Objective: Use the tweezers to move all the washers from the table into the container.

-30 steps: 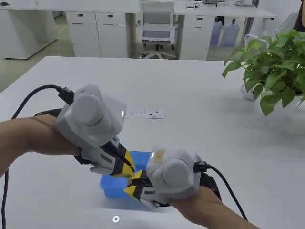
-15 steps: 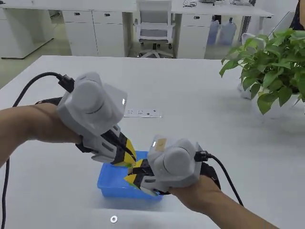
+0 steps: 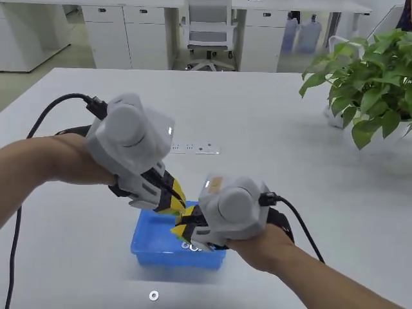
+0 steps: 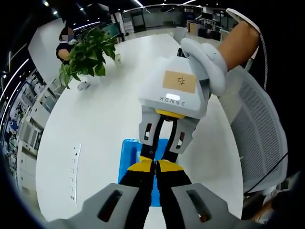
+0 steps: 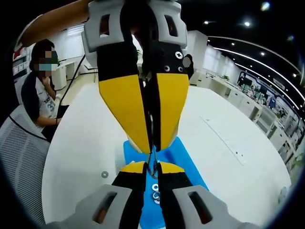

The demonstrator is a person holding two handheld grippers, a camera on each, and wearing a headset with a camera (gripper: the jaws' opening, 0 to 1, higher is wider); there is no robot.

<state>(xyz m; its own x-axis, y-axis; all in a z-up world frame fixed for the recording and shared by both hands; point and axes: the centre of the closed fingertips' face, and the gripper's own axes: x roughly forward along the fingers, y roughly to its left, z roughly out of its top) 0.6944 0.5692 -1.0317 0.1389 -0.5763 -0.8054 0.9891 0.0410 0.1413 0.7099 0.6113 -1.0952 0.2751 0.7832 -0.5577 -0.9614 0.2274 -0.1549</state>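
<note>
A blue container (image 3: 149, 239) sits on the white table with washers (image 5: 156, 191) inside it. One washer (image 3: 153, 295) lies on the table in front of the container, also seen as a washer (image 5: 104, 174) left of the blue container (image 5: 183, 155). My left gripper (image 3: 172, 201) and right gripper (image 3: 182, 233) meet tip to tip above the container. Thin metal tweezers (image 5: 152, 160) run between the two pairs of yellow jaws, and both grippers are shut on them. In the left gripper view my left gripper (image 4: 155, 166) points at the right one above the container (image 4: 127, 155).
A potted green plant (image 3: 367, 84) stands at the table's right edge. A white power strip (image 3: 193, 148) lies flat in the middle of the table. Cables trail from both grippers. An office chair (image 3: 206, 32) and cabinets stand beyond the far edge.
Both grippers have stayed tip to tip over the container, shifted slightly up and right in the picture. More of the container's inside shows now, with washers in it.
</note>
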